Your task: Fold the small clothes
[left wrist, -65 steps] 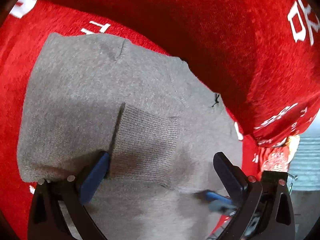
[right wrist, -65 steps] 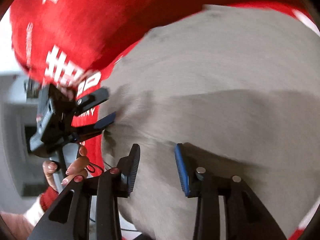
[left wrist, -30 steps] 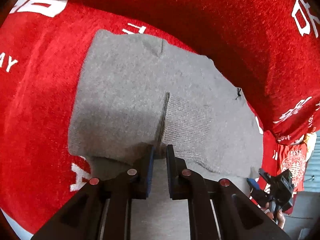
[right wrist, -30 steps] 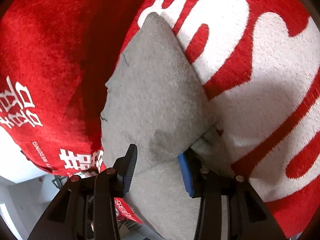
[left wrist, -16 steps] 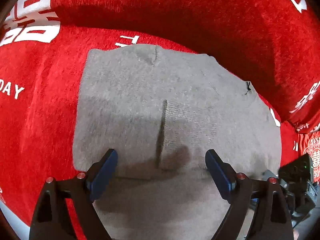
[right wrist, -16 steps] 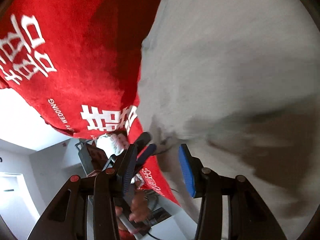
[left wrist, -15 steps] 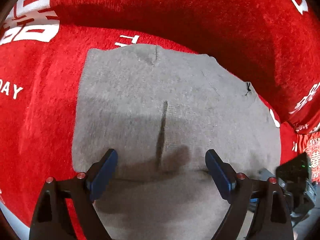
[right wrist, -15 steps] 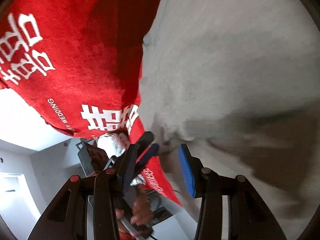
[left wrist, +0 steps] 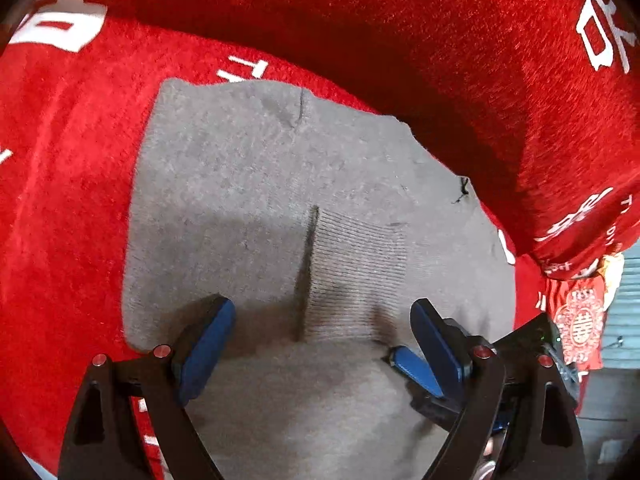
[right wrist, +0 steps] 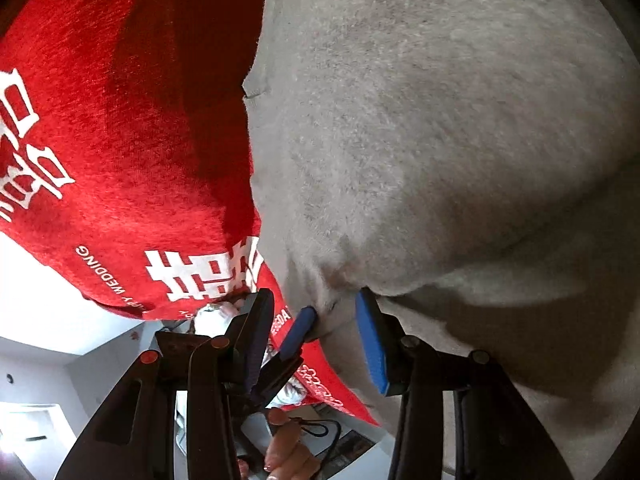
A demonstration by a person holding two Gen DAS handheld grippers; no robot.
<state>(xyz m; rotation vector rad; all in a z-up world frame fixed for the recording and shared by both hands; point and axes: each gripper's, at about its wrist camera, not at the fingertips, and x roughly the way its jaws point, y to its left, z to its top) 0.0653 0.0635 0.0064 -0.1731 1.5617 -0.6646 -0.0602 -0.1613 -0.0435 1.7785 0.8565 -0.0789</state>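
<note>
A red cloth (left wrist: 60,208) with white lettering covers the surface, and a grey knit (left wrist: 248,184) lies flat on it, its ribbed cuff (left wrist: 356,276) folded in across the middle. The fold looks partway done: the sleeve is in, and the next move seems to call for both claws gripping the near edge to carry it over. The left claw (left wrist: 320,340) stands wide apart above the cuff, holding nothing. The right claw (right wrist: 316,320) is half open at the knit's edge, its pads not visibly pressing.
</note>
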